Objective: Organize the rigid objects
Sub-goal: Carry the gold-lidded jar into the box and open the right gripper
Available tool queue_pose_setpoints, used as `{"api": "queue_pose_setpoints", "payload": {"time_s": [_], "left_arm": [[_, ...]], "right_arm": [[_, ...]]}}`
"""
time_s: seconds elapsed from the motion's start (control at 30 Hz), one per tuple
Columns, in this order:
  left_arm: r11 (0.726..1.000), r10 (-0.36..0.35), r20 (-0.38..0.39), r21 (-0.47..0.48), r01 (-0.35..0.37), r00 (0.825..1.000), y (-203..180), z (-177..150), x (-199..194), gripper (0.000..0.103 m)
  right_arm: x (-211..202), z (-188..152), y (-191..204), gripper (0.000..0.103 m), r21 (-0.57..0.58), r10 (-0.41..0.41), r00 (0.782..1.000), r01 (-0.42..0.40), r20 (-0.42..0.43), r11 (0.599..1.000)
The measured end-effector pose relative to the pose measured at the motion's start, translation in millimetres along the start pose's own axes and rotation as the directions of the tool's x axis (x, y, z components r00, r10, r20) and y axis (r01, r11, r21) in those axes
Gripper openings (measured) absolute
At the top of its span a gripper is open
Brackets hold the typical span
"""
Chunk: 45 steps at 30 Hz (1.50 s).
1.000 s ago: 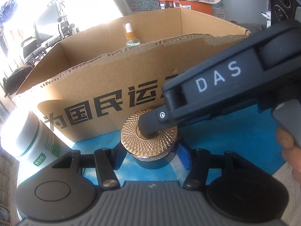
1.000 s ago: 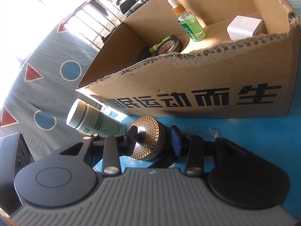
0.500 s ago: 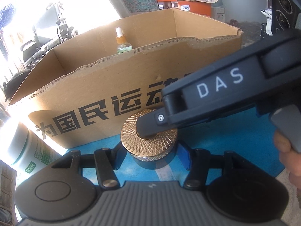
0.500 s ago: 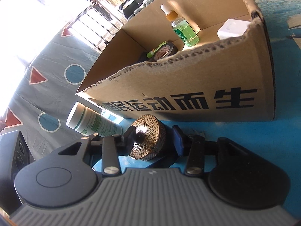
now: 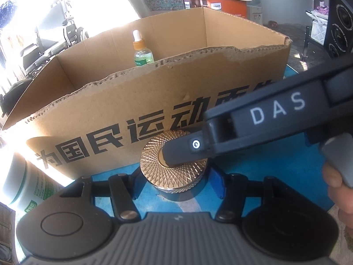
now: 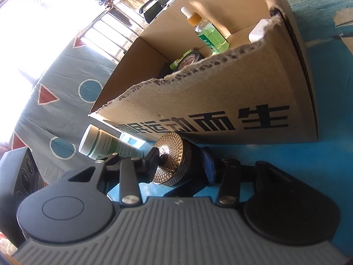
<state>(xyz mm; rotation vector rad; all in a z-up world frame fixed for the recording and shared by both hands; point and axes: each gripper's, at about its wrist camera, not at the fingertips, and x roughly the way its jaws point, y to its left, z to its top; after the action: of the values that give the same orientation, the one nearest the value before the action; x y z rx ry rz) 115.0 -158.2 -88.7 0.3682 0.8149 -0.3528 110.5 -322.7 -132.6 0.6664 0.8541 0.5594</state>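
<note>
A round jar with a gold patterned lid (image 5: 154, 159) hangs just above the blue table, close to the front wall of the cardboard box (image 5: 132, 101). My left gripper (image 5: 176, 184) is shut on its dark body from both sides with the blue pads. My right gripper (image 6: 181, 162) is shut on the same jar (image 6: 174, 167), turned on edge: one finger (image 5: 183, 152) lies across the lid's centre knob and the blue pad (image 6: 208, 165) presses the base. A hand (image 5: 337, 181) holds the right gripper's handle.
Inside the box (image 6: 220, 92) stand a green dropper bottle (image 6: 209, 33), a tape roll (image 6: 189, 60) and a small white box (image 6: 258, 31). A white bottle with a green label (image 5: 28, 183) lies left of the box. A black speaker (image 5: 339, 22) stands behind.
Both grippers have drifted slightly with the jar, so the box's right corner has come into the right wrist view. Both grips on the jar look unchanged.
</note>
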Motion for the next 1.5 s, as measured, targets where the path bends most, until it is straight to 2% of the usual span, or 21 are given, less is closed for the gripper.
{"api": "queue_pose_setpoints", "payload": {"time_s": [0.47, 0.73, 0.97, 1.13, 1.23, 1.4, 1.5], "left_arm": [[0.999, -0.023, 0.047, -0.037, 0.025, 0.999, 9.8, -11.0, -9.8, 0.058], [0.997, -0.046, 0.121, -0.05, 0.052, 0.992, 20.4, -15.8, -44.4, 0.057], [0.997, -0.039, 0.23, -0.053, 0.053, 0.972, 31.8, -6.4, -88.1, 0.057], [0.997, -0.018, 0.294, -0.064, 0.039, 0.956, 45.6, 22.0, -111.0, 0.057], [0.995, -0.02, 0.307, -0.088, 0.049, 0.951, 57.6, 44.6, -115.7, 0.057], [0.989, -0.038, 0.278, -0.127, 0.076, 0.96, 78.4, 81.9, -102.0, 0.057], [0.978, -0.074, 0.212, -0.174, 0.112, 0.974, 94.7, 98.3, -78.4, 0.057]], "right_arm": [[2.4, -0.5, 17.7, 0.044, -0.002, -0.041, 0.999, 0.041, -0.02, 0.999], [-12.9, -7.5, 61.4, 0.044, -0.074, -0.096, 0.995, 0.097, 0.016, 0.993], [-39.6, -2.5, 110.6, 0.044, -0.169, -0.111, 0.99, 0.124, 0.086, 0.978], [-56.5, 24.5, 145.7, 0.044, -0.245, -0.099, 0.985, 0.132, 0.142, 0.96], [-57.7, 48.7, 164.5, 0.044, -0.29, -0.099, 0.982, 0.142, 0.16, 0.946], [-46.0, 95.4, 175.3, 0.045, -0.317, -0.117, 0.983, 0.157, 0.142, 0.935], [-28.2, 123.6, 165.9, 0.045, -0.303, -0.138, 0.987, 0.158, 0.087, 0.94]]}}
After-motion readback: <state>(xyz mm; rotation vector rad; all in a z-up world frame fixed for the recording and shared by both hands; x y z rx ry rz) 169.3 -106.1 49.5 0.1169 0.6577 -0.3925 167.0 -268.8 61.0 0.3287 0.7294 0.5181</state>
